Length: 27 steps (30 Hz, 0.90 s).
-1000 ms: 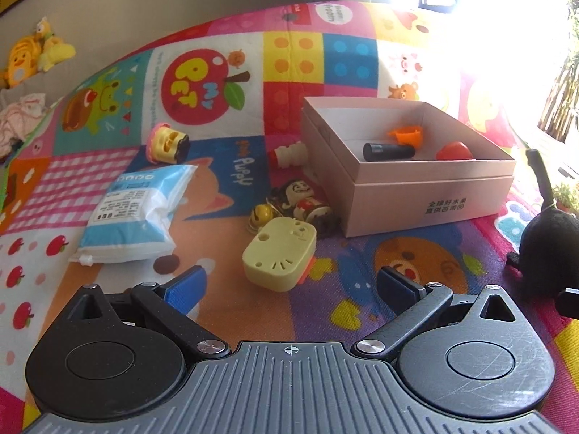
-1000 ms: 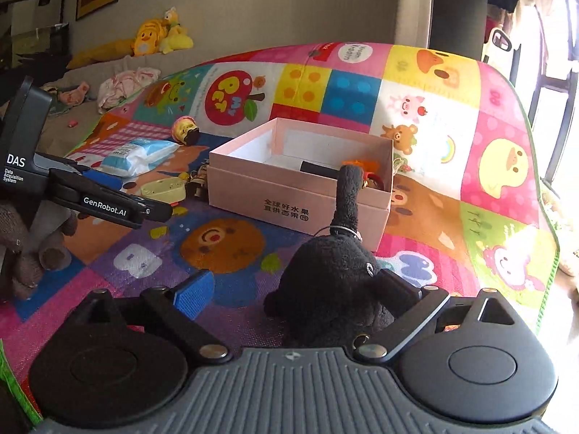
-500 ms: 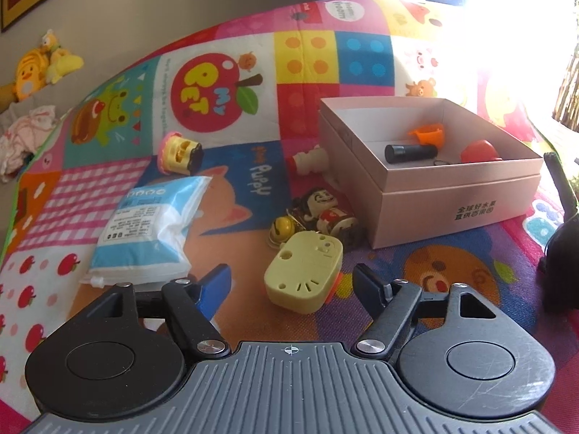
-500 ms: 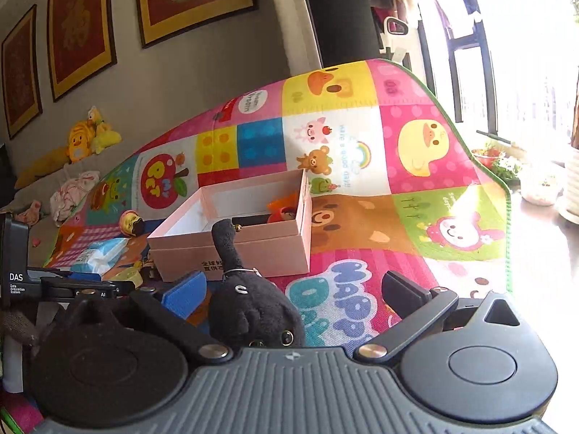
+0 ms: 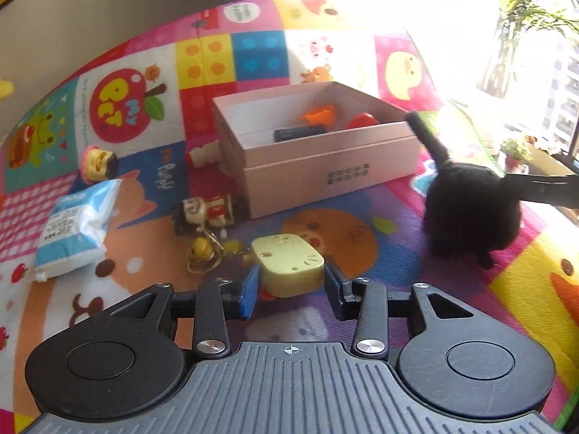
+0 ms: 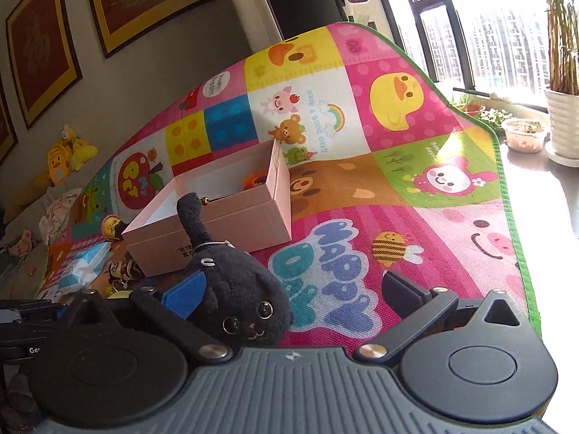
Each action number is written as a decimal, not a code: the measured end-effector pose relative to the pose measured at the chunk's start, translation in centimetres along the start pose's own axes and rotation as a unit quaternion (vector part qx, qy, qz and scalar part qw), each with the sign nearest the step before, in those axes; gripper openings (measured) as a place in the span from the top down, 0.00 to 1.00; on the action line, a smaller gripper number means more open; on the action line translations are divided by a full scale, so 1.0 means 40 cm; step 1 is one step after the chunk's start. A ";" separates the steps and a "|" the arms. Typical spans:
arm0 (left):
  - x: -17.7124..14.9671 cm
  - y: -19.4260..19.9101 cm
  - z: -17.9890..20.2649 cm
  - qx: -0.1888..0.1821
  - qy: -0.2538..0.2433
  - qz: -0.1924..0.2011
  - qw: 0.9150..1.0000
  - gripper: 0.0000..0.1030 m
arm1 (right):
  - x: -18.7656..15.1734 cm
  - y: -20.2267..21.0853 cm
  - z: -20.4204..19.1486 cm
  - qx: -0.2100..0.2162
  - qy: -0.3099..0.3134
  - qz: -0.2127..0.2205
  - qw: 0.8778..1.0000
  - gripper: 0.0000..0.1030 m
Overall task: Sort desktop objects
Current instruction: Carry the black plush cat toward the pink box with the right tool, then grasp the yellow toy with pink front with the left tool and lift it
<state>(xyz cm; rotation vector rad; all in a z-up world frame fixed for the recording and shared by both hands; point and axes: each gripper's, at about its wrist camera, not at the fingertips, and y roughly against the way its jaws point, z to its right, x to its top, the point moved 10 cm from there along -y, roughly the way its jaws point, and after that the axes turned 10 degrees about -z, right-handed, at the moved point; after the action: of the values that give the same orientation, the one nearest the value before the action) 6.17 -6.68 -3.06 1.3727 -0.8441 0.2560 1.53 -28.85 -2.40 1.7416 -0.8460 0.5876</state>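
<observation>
On the colourful play mat (image 5: 380,253), my left claw (image 5: 291,289) is closing around the yellow toy (image 5: 287,266); my right claw (image 6: 289,289) stands wide open beside the black plush cat (image 6: 239,303).

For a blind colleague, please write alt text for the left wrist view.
The left hand-held gripper is closing around a pale yellow cat-face toy on a colourful play mat. Behind it stands an open pink box holding small orange, black and red items, with a black plush cat to its right and a blue tissue pack at left.
</observation>
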 end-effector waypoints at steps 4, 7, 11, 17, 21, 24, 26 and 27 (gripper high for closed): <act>-0.009 0.014 0.078 -0.036 -0.022 0.004 0.999 0.54 | -0.003 0.003 -0.011 -0.010 0.013 0.006 1.000 0.00; -0.010 0.009 0.089 -0.039 -0.018 0.004 0.999 0.42 | -0.002 0.005 -0.014 -0.015 0.018 0.011 1.000 0.00; 0.006 -0.002 0.043 -0.007 0.025 0.004 1.000 0.19 | -0.003 0.005 -0.013 -0.017 0.017 0.012 1.000 0.00; 0.041 -0.054 0.030 0.013 0.037 -0.004 0.999 0.20 | -0.002 0.004 -0.010 -0.017 0.013 0.012 1.000 0.00; 0.026 -0.072 0.022 0.032 0.018 -0.021 0.999 0.37 | -0.003 0.003 -0.009 -0.016 0.011 0.013 1.000 0.00; 0.009 -0.041 0.001 0.036 0.014 -0.016 0.999 0.37 | -0.003 0.002 -0.008 -0.015 0.007 0.013 1.000 0.00; 0.026 0.004 -0.026 0.029 0.025 0.000 0.999 0.37 | -0.003 0.001 -0.007 -0.015 0.006 0.013 1.000 0.00; 0.050 0.041 -0.044 0.024 0.034 0.019 0.999 0.38 | -0.003 0.001 -0.007 -0.015 0.006 0.013 1.000 0.00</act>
<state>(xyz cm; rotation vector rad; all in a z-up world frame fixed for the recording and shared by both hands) 7.18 -5.29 -0.45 1.3858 -0.8123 0.3536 1.43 -28.57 -2.37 1.7007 -0.8652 0.6001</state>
